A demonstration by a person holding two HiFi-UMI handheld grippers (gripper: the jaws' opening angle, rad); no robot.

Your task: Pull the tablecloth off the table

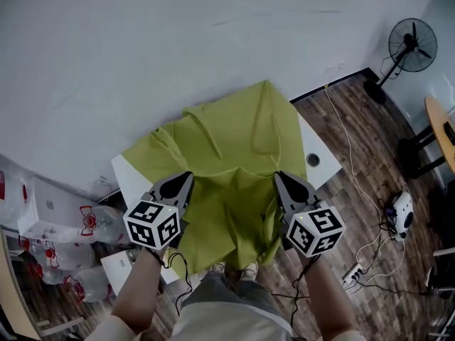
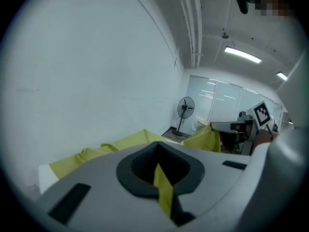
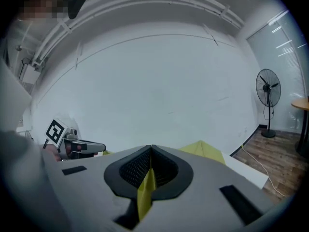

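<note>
Yellow-green tablecloth point(image 1: 234, 162) rumpled over white table point(image 1: 131, 177), near edge raised and hanging toward person, left gripper point(image 1: 187, 178) jaws pinched on one fold, right gripper point(image 1: 279, 177) pinched on another, standing fan point(image 1: 411, 45) well apart.

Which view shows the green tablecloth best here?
The head view: the whole tablecloth lies bunched on the table, its near edge pinched by the left hand-held gripper and right hand-held gripper. Each gripper view shows only a pinched strip and some distant folds.
</note>
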